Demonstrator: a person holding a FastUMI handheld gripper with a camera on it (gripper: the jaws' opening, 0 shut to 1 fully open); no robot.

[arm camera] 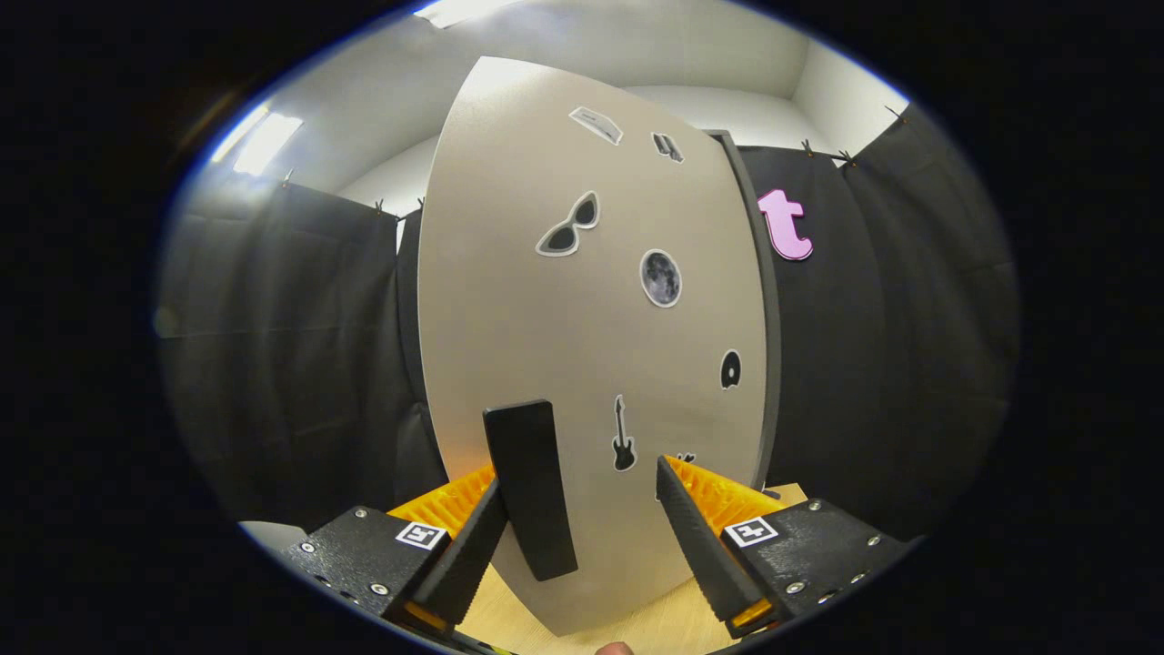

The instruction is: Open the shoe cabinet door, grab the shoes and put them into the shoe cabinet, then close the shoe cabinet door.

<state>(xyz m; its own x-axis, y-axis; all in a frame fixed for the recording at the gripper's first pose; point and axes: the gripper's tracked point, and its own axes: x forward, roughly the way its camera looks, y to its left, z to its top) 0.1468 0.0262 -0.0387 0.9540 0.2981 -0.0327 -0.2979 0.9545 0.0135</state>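
So the gripper [578,496] is right up against the shoe cabinet door [582,300], fingers spread wide apart. The door's black handle [530,487] sits between them, right next to the left finger [473,546], maybe touching it, hard to say. The right finger [696,537] is well clear of the handle, so nothing's actually clamped. Below the fingers there's a light wooden surface [527,628] the cabinet stands on. The door itself is a pale grey panel covered in stickers: a guitar [623,435] just ahead of the fingers, then a moon [660,277] and sunglasses [568,225] higher up. Can't see inside the cabinet from here. Behind it all hangs the black booth cloth [282,346].
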